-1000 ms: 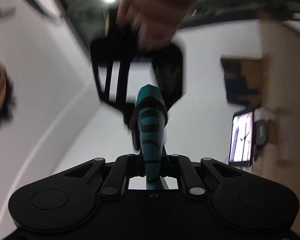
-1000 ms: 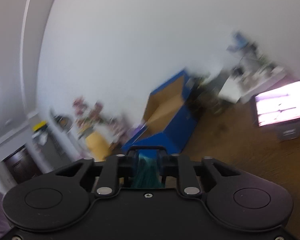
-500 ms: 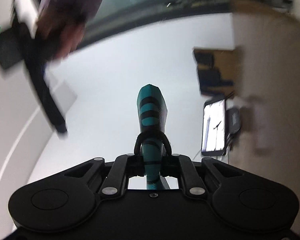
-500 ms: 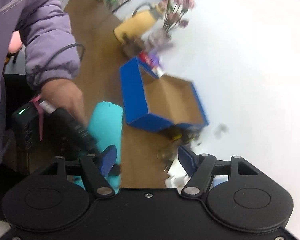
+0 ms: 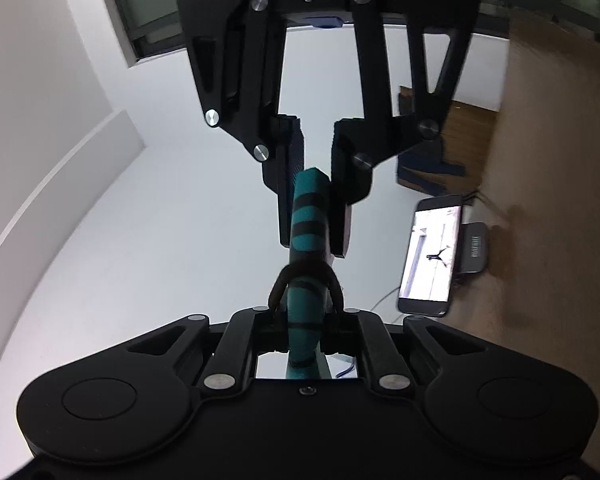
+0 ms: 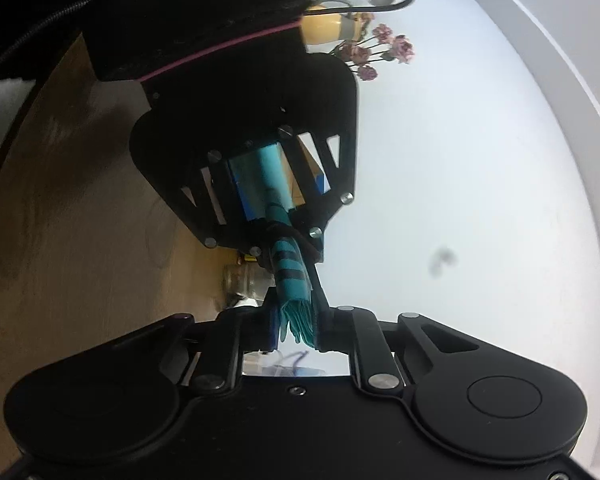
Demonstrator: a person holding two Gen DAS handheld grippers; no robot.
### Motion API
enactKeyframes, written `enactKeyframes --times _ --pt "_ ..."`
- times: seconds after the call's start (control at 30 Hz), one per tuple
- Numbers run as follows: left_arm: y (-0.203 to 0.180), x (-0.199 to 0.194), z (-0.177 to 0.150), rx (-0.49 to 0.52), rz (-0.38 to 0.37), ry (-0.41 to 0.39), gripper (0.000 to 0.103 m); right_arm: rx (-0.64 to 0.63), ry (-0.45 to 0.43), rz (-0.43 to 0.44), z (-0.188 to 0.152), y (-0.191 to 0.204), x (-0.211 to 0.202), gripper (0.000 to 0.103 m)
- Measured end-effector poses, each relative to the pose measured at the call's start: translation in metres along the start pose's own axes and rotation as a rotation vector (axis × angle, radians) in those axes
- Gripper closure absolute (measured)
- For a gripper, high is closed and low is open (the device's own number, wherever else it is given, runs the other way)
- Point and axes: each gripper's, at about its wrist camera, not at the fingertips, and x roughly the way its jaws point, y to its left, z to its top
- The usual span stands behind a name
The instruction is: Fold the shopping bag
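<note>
Left wrist view: teal shopping bag (image 5: 308, 216), rolled into a narrow bundle, held between both grippers.
Left gripper (image 5: 305, 322) jaws clamp the bundle's near end; right gripper (image 5: 314, 200) jaws pinch its far end, facing head-on. Bundle's long axis runs straight from one to the other, off the tabletop (image 6: 80, 208). Right wrist view shows same, layered edges at the right jaws.

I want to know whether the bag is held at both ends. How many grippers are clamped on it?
2: the left gripper holds one end of the folded teal bag, the right gripper the other.
</note>
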Motion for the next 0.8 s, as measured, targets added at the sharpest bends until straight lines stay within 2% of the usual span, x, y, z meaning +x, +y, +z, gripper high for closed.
enactKeyframes --times 0.13,0.3,0.43,0.47,0.53,0.57,0.7,0.8 --pt "-0.001 -0.013 -0.011 0.048 -0.002 -0.038 0.091 0.042 -0.003 -0.003 -0.010 0.000 -0.013 0.090" --pt "0.005 -0.024 -0.027 0.066 -0.095 0.005 0.086 0.052 0.046 -0.032 -0.028 0.007 -0.022 0.094" --pt "0.005 -0.032 -0.041 0.095 -0.097 0.020 0.086 0.099 0.094 -0.025 -0.041 0.008 -0.029 0.095" --pt "0.006 -0.033 -0.044 0.095 -0.095 0.025 0.086 0.098 0.103 -0.018 -0.041 0.010 -0.030 0.094" --pt "0.004 -0.030 -0.046 0.114 -0.084 0.039 0.089 0.089 0.122 -0.021 -0.038 0.015 -0.030 0.083" --pt "0.003 -0.027 -0.045 0.114 -0.079 0.052 0.090 0.083 0.133 -0.027 -0.035 0.017 -0.029 0.081" --pt "0.001 -0.024 -0.038 0.136 -0.071 0.037 0.092 0.000 0.159 -0.046 -0.015 0.029 -0.018 0.079" --pt "0.000 -0.023 -0.030 0.143 -0.061 0.009 0.093 0.019 0.182 -0.036 -0.009 0.037 -0.011 0.083"
